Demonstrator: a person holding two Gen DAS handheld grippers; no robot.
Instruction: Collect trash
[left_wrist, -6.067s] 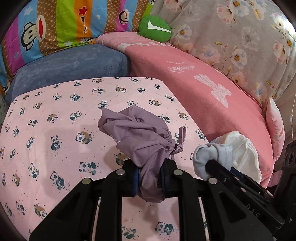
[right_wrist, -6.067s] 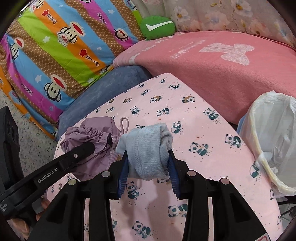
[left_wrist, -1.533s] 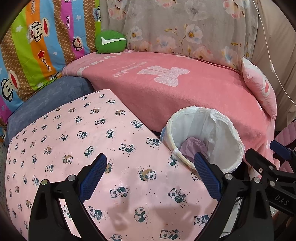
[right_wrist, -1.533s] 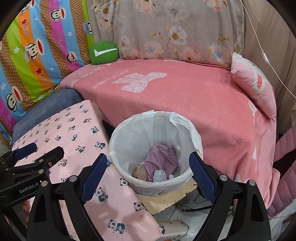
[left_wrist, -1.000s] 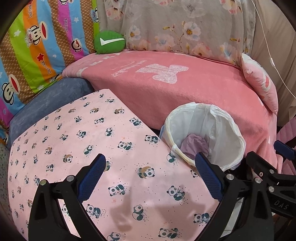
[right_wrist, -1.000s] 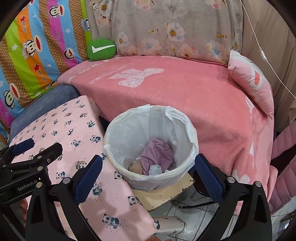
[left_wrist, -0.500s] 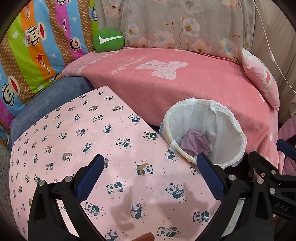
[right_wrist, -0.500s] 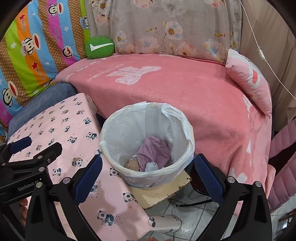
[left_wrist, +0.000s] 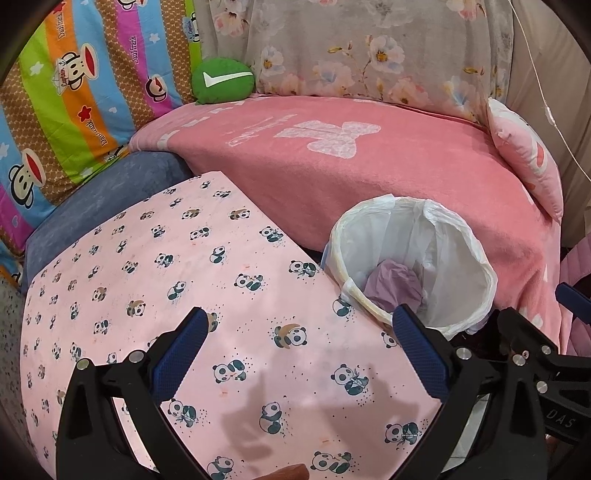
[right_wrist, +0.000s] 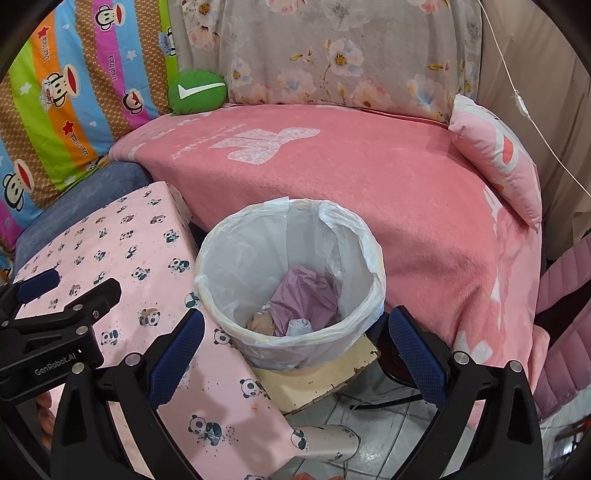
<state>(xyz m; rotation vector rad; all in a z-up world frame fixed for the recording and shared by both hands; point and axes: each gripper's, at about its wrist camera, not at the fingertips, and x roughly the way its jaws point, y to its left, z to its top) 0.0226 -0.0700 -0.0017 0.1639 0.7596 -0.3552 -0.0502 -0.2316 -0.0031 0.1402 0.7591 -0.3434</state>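
Note:
A bin with a white liner (right_wrist: 218, 266) stands beside the panda-cloth table; it also shows in the left wrist view (left_wrist: 484, 273). Inside lie a purple cloth (right_wrist: 303, 295), a pale blue sock (right_wrist: 299, 326) and a tan scrap (right_wrist: 262, 321); the purple cloth also shows in the left wrist view (left_wrist: 391, 284). My left gripper (left_wrist: 301, 352) is open and empty over the table (left_wrist: 184, 258). My right gripper (right_wrist: 295, 350) is open and empty, above the bin's near rim. The left gripper's fingers (right_wrist: 70, 295) show at the left of the right wrist view.
A sofa under a pink blanket (right_wrist: 369, 177) curves behind the bin. On it are a green cushion (right_wrist: 197, 92), a pink pillow (right_wrist: 498, 155) and striped monkey-print bedding (left_wrist: 74, 92). The bin stands on a cream board (right_wrist: 325, 380) over tiled floor. A pink padded chair (right_wrist: 565, 325) is at right.
Earlier the left gripper held the purple cloth and the right held the sock; both now lie in the bin and both grippers are open. Over the last second both cameras drifted slightly.

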